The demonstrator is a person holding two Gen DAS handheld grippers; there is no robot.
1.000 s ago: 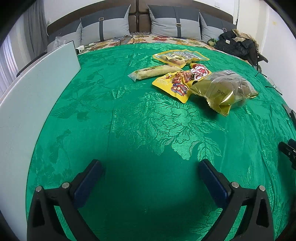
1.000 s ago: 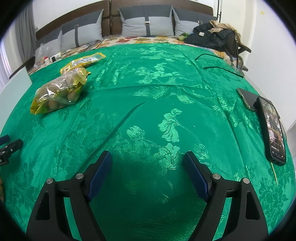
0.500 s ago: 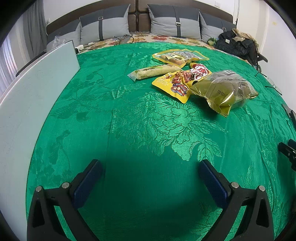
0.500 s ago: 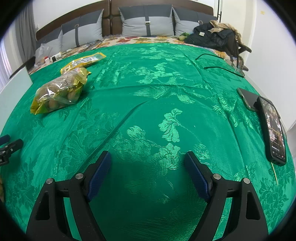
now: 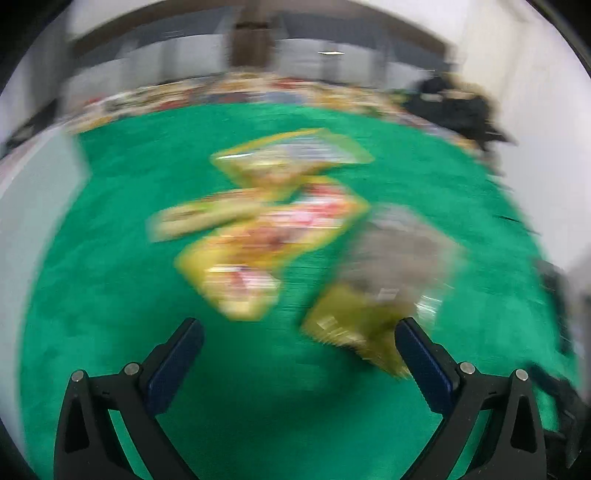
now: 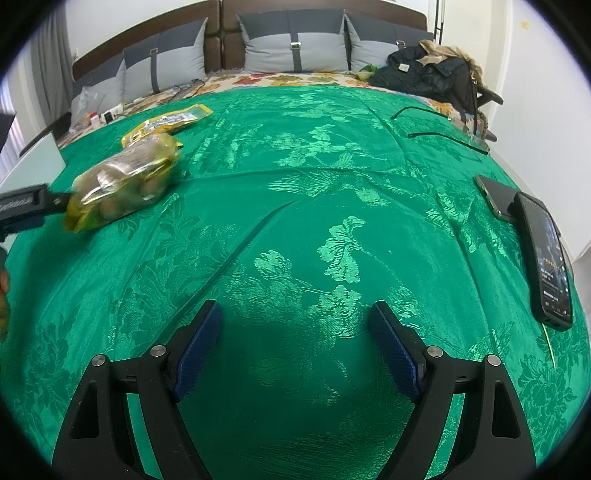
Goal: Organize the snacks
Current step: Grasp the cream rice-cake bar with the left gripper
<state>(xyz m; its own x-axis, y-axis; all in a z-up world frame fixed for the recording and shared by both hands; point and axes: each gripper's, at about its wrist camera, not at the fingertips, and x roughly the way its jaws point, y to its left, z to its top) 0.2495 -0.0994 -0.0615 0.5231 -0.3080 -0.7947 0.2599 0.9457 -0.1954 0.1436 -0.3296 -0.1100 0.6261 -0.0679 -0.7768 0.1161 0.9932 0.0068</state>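
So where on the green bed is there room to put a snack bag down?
The widest bare stretch of the green cover lies between the gold bag on one side and the two phones on the other, ahead of the open right gripper. It is crowded around the gold bag, where the other packets cluster.

A big bed fills the room, covered by a green cloth [image 6: 314, 184] with flower pattern. Grey pillows [image 6: 295, 44] lean on a brown headboard [image 6: 214, 33]. The walls [image 6: 535, 92] are white. Dark clothes [image 6: 428, 74] lie at right.
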